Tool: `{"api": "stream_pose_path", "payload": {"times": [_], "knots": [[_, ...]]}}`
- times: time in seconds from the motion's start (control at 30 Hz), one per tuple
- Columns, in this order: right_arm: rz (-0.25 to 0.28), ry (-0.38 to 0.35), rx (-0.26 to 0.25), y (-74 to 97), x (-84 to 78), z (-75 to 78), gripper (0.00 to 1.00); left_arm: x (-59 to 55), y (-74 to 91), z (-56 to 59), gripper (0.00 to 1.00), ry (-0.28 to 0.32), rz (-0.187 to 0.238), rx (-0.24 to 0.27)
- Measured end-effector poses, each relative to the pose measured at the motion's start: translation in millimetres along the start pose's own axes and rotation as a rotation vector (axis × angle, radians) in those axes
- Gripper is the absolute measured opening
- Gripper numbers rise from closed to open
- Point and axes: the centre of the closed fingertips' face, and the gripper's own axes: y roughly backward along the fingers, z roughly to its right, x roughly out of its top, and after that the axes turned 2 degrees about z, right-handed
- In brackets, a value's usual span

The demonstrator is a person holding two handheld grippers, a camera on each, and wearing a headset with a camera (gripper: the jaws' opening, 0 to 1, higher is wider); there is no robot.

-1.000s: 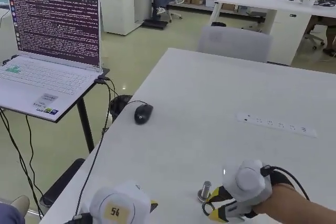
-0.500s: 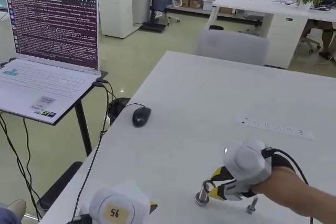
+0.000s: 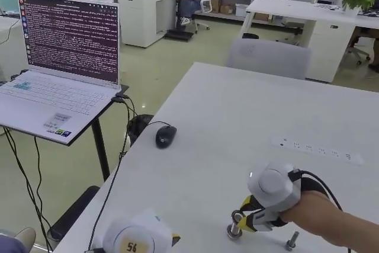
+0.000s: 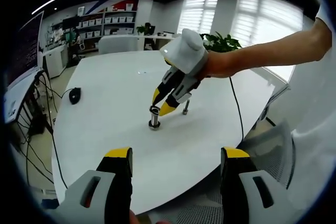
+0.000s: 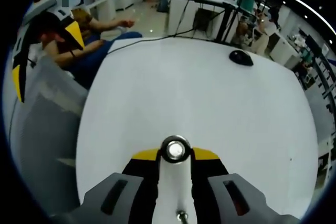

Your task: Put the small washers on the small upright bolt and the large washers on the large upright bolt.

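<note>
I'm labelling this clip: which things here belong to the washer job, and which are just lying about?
Job: large bolt, small bolt, right claw, left claw.
Lying about: mouse, laptop, power strip, chair.

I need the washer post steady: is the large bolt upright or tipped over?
Upright: in the left gripper view the large bolt stands vertical on the table, the right tool with its tips at the bolt's top.

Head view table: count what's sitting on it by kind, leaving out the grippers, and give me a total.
Bolts: 2 (large bolt, small bolt)
Computer mouse: 1
Power strip: 1
Total: 4
</note>
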Motion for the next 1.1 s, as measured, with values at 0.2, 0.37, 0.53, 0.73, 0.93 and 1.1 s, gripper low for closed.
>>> {"api": "stream_pose_path", "payload": {"times": [0.2,0.37,0.53,0.73,0.93,1.1], "knots": [[-0.019,-0.004,0.004,-3.2,-1.9,-1.4,0.23,0.8,-0.8,0.3,0.68,-0.005,-0.003,-0.005],[-0.035,-0.022,0.008,-7.3,-5.1,-2.4,0.23,1.4,-2.1,1.6,0.68,-0.010,-0.006,-0.012],[-0.053,-0.042,0.015,-15.3,-9.2,-2.1,0.23,2.0,-2.7,0.4,0.68,-0.008,-0.004,-0.012],[-0.074,-0.086,0.021,-25.7,-16.7,-3.4,0.23,2.9,-4.9,-3.6,0.68,-0.005,-0.010,-0.010],[-0.084,-0.109,0.021,-36.7,-22.7,-4.9,0.23,12.4,-5.7,-10.4,0.68,-0.008,0.003,-0.002],[-0.090,-0.135,0.015,-42.3,-29.0,-5.9,0.23,11.7,-5.3,-14.6,0.68,-0.009,-0.002,0.002]]}}
